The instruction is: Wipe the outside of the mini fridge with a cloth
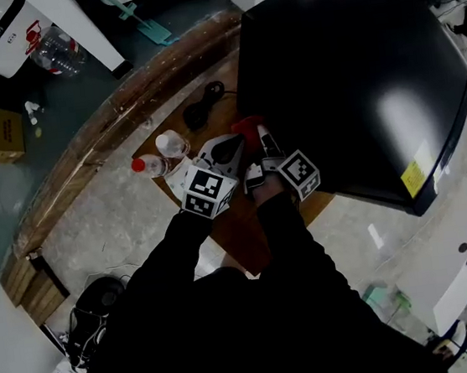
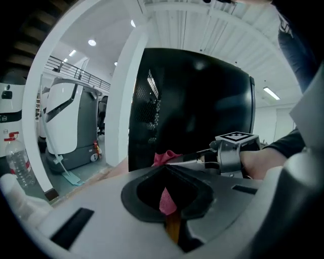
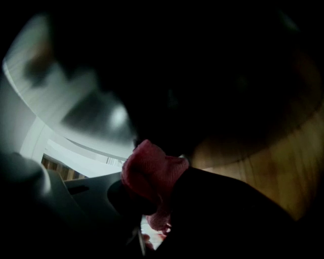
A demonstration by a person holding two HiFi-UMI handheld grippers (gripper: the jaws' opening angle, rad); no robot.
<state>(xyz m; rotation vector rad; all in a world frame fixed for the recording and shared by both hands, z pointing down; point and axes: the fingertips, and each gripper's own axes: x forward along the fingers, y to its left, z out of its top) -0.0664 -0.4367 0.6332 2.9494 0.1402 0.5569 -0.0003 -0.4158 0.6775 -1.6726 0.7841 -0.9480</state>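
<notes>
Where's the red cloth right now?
In the head view, the red woven cloth sits centre, held by the right gripper beside the black mini fridge's left edge.

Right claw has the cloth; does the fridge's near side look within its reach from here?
Probably yes. The right claw, shut on the red cloth, sits right beside the black mini fridge, and nothing shows between them.

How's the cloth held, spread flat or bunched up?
Bunched: right gripper view shows the red cloth wadded between the jaws of the right gripper, not spread.
</notes>
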